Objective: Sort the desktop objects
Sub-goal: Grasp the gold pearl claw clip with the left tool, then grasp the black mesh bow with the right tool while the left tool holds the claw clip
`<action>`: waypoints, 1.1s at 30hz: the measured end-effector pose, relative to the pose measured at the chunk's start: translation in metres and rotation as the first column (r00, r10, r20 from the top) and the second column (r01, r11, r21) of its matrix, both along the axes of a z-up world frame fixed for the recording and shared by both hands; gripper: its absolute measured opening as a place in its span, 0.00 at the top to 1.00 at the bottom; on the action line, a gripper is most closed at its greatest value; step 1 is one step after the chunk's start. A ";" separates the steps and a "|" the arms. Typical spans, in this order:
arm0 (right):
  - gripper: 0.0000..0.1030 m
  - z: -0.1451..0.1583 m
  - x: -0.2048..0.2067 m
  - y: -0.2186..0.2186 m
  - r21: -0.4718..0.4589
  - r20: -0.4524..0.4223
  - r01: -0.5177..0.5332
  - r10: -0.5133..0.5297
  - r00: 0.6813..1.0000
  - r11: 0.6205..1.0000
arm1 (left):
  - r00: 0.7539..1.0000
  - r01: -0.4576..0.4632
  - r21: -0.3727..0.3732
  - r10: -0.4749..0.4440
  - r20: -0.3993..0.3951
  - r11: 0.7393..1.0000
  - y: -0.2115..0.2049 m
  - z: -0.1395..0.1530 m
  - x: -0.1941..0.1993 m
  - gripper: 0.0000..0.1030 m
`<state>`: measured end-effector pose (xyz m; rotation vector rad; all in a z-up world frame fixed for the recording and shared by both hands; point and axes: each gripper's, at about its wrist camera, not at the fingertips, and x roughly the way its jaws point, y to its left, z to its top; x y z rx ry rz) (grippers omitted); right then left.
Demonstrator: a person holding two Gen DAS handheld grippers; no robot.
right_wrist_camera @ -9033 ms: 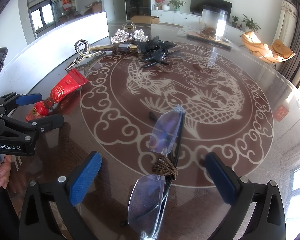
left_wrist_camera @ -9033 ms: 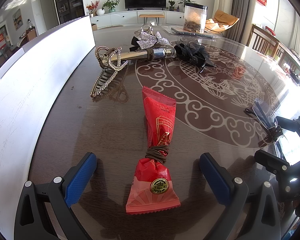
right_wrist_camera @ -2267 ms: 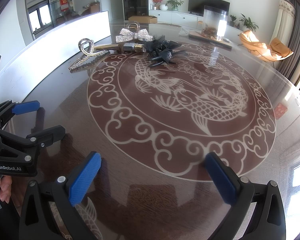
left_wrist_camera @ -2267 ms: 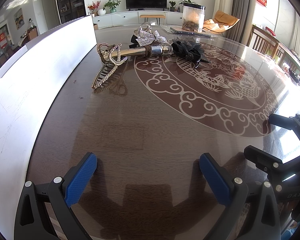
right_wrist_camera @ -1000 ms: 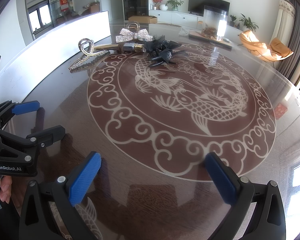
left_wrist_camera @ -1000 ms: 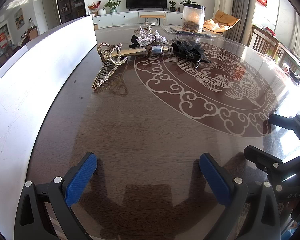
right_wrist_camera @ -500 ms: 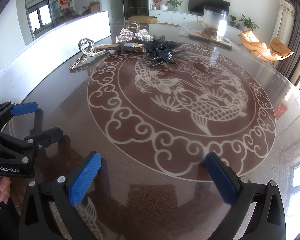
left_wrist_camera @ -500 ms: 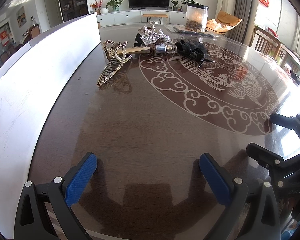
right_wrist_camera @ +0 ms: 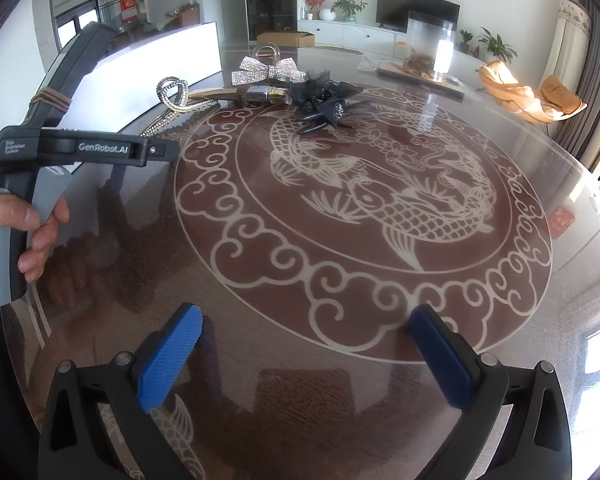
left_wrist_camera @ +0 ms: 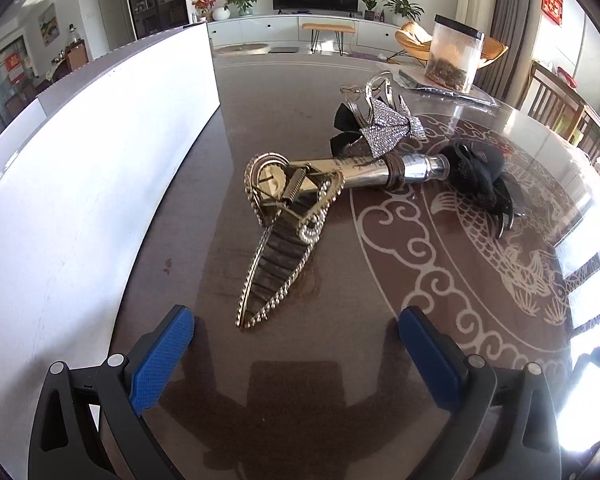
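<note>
Spreading under everything is a round dark table (left_wrist_camera: 180, 216) with a pale dragon-and-cloud medallion (right_wrist_camera: 364, 200) beneath its glossy top. A long white panel (left_wrist_camera: 80, 168) stands upright along the table's left side. At the far edge sits a clear lidded container (left_wrist_camera: 456, 56).

Both grippers are large in their own views. The left gripper (left_wrist_camera: 296, 344) hovers low over the table with its blue-padded fingers (left_wrist_camera: 162, 360) set wide apart and nothing between them. The right gripper (right_wrist_camera: 304, 348) is likewise spread wide and empty, over the near rim of the medallion. In the right wrist view a hand (right_wrist_camera: 8, 240) grips the left tool's grey handle, well to the left.

The hair things lie clustered on the far left part of the table, by the medallion's edge. Nearest the left gripper is a gold rhinestone claw clip (left_wrist_camera: 284, 236); its long axis runs from its toothed tip, pointing down toward the left gripper, up and slightly right to its looped spring end. Touching that looped end, a gold and silver tube (left_wrist_camera: 380, 168) lies across, its silver cap pointing right toward a black flower clip (left_wrist_camera: 480, 172). A brown hair tie (left_wrist_camera: 396, 170) rings the tube. Just behind it rests a silver rhinestone bow (left_wrist_camera: 388, 128).
</note>
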<state>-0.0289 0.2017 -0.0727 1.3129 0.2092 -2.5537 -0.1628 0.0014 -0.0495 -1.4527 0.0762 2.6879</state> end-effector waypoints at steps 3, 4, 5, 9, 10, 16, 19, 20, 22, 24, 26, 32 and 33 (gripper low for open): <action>0.00 0.000 0.000 0.000 0.000 0.000 0.000 0.000 1.000 1.000 | 1.000 0.008 0.000 -0.008 -0.004 1.000 0.001 0.000 -0.031 0.00; 0.00 0.000 0.000 0.000 0.000 0.000 0.000 0.000 1.000 1.000 | 1.000 0.023 0.000 -0.023 -0.006 1.000 0.002 0.000 -0.037 0.00; 0.00 0.000 0.000 0.000 0.000 0.000 0.000 0.000 1.000 1.000 | 0.999 0.038 0.002 -0.038 -0.016 0.999 0.002 0.001 -0.040 0.04; 0.00 0.000 0.000 0.000 0.000 0.000 0.000 0.000 1.000 1.000 | 0.998 0.012 0.040 -0.010 -0.067 0.999 -0.008 0.010 -0.039 0.73; 0.00 0.000 0.000 0.000 0.000 0.000 0.000 0.000 1.000 1.000 | 0.998 0.007 0.068 -0.003 -0.061 0.998 -0.012 0.011 -0.036 0.73; 0.00 0.001 -0.002 0.001 -0.007 0.001 -0.003 0.003 1.000 1.000 | 0.997 0.007 0.078 -0.001 -0.077 0.997 -0.021 0.009 0.030 0.74; 0.00 0.005 -0.023 0.000 -0.087 0.004 -0.045 0.046 0.999 0.995 | 0.994 0.040 0.026 -0.037 -0.100 0.999 -0.012 0.007 0.061 0.74; 0.00 0.006 -0.038 0.000 -0.097 0.008 -0.038 0.039 0.999 0.995 | 0.993 0.050 0.005 -0.049 -0.105 0.999 -0.010 0.007 0.068 0.74; 0.00 0.009 -0.072 -0.001 -0.115 -0.005 -0.010 0.009 1.000 0.993 | 0.993 0.052 0.001 -0.051 -0.105 0.999 -0.009 0.007 0.075 0.74; 0.00 0.011 -0.107 -0.001 -0.138 -0.009 0.019 -0.021 1.000 0.990 | 0.993 0.049 0.009 -0.048 -0.104 0.999 -0.010 0.008 0.075 0.74; 0.00 0.008 -0.135 -0.008 -0.135 0.006 -0.001 0.002 1.000 0.991 | 0.993 0.049 0.010 -0.048 -0.104 0.999 -0.011 0.008 0.076 0.74; 0.00 0.000 -0.176 -0.035 0.006 0.014 -0.068 0.068 0.998 0.998 | 0.994 0.048 0.019 -0.046 -0.104 0.999 -0.010 0.007 0.077 0.74; 0.00 0.000 -0.181 -0.035 0.007 0.019 -0.058 0.058 0.998 0.998 | 0.994 0.048 0.022 -0.046 -0.103 0.999 -0.010 0.008 0.077 0.74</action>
